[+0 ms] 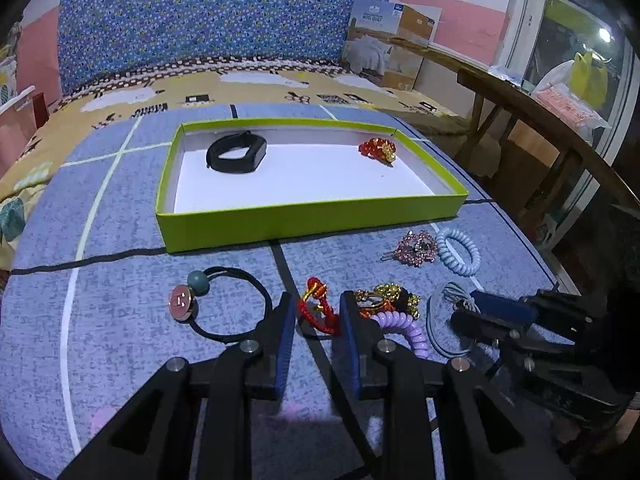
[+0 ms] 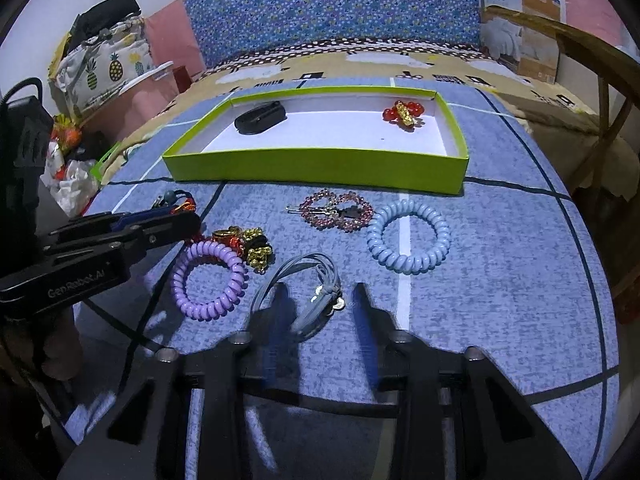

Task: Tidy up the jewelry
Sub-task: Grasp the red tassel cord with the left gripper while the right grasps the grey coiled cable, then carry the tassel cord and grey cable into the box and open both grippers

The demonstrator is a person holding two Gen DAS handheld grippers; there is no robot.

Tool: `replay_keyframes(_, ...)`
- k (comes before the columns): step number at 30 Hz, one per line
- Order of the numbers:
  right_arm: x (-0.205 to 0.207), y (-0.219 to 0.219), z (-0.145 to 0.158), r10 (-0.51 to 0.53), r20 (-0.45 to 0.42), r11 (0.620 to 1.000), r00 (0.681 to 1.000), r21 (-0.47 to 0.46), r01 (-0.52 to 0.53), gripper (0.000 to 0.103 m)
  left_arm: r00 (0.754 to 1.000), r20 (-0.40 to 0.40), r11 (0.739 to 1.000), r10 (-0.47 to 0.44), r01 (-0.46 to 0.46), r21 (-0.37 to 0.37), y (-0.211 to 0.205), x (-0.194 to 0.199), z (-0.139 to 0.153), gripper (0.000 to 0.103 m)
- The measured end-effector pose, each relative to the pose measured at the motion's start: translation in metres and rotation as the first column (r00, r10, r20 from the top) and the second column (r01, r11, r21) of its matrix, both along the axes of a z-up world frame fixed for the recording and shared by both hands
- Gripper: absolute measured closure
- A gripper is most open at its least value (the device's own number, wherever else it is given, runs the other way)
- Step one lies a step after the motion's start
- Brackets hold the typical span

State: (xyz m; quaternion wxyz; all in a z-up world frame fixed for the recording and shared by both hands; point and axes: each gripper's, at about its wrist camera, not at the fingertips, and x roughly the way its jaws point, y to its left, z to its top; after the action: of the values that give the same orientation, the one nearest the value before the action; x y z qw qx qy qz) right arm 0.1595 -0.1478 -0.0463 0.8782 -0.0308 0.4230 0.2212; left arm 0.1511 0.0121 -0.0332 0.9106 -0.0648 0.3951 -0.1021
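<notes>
A green tray holds a black band and a red-gold bead bracelet. My left gripper is open, its fingers on either side of a red cord bracelet. My right gripper is open around a grey-blue cord bracelet. On the mat lie a purple coil tie, a gold bead bracelet, a pink bead piece, a light-blue coil tie and a black hair tie with charms.
The blue mat lies on a bed with a blue patterned headboard. A wooden chair stands at the right. Bags are piled at the left. A cardboard box stands behind.
</notes>
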Motion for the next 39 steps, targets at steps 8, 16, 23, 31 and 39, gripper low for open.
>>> replay_keyframes(8, -0.004, 0.001, 0.003, 0.000, 0.014, 1.000, 1.000, -0.005, 0.000, 0.086, 0.998, 0.064, 1.000, -0.009, 0.008, 0.019, -0.002, -0.010, 0.015, 0.097)
replay_keyframes(16, -0.012, -0.005, 0.013, -0.010, 0.049, 1.000, 0.999, 0.012, 0.009, 0.086, 0.990, 0.140, 1.000, -0.016, 0.013, 0.017, -0.001, -0.024, 0.039, 0.098)
replay_keyframes(23, -0.019, -0.010, 0.026, -0.012, 0.084, 0.999, 0.996, 0.040, 0.009, 0.086, 0.985, 0.171, 1.000, -0.018, 0.015, 0.016, 0.000, -0.033, 0.050, 0.098)
replay_keyframes(31, -0.018, -0.015, 0.039, -0.019, 0.114, 0.998, 0.993, 0.063, 0.012, 0.086, 0.982, 0.187, 1.000, -0.007, 0.002, 0.026, 0.001, -0.034, 0.057, 0.098)
replay_keyframes(39, -0.005, -0.018, 0.053, -0.021, 0.155, 0.998, 0.988, 0.064, 0.011, 0.086, 0.978, 0.210, 0.999, 0.011, -0.019, 0.037, 0.009, -0.020, 0.067, 0.098)
